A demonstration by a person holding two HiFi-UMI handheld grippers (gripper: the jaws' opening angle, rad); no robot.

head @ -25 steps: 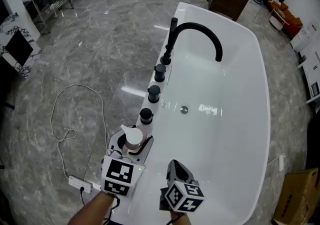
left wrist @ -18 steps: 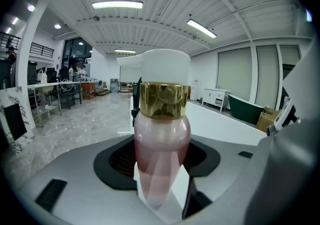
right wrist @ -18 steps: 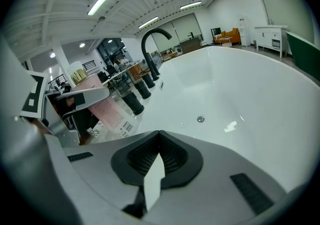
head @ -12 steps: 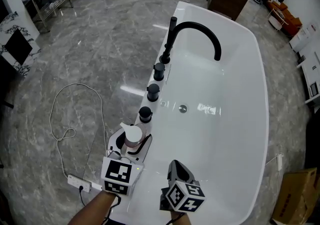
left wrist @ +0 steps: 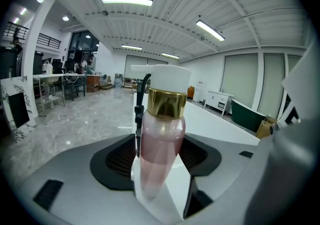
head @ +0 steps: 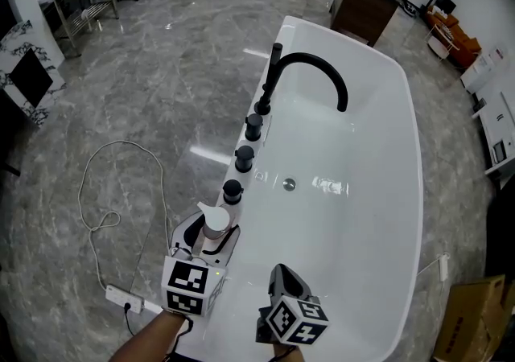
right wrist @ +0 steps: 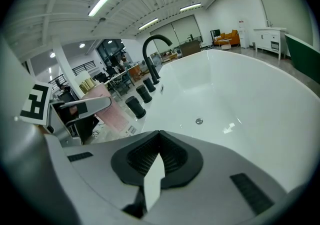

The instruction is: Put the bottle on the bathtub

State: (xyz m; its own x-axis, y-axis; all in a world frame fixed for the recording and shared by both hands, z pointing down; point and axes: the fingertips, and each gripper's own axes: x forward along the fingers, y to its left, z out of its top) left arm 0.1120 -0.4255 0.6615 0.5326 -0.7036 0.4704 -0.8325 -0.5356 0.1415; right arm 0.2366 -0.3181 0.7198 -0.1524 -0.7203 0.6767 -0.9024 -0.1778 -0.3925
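A pink bottle [head: 214,222] with a gold collar and white pump stands upright on the white bathtub's [head: 386,191] near-left rim, just in front of the nearest black knob [head: 232,189]. My left gripper [head: 214,233] has a jaw on each side of it. Its jaws have just been opening, and in the left gripper view the bottle [left wrist: 160,139] rises between the dark pads [left wrist: 112,161] with gaps on both sides. My right gripper [head: 283,272] hovers over the tub's near end, shut and empty. In the right gripper view [right wrist: 159,150] the bottle [right wrist: 112,111] shows at the left.
A tall black curved faucet [head: 310,63] and two more black knobs [head: 245,156] line the tub's left rim beyond the bottle. A white cable [head: 121,191] and a power strip [head: 129,298] lie on the marble floor to the left. A cardboard box [head: 475,320] stands at the lower right.
The left jaws stand slightly wider around the bottle. Both hands and the bottle keep their places; only the head view has shifted a little.
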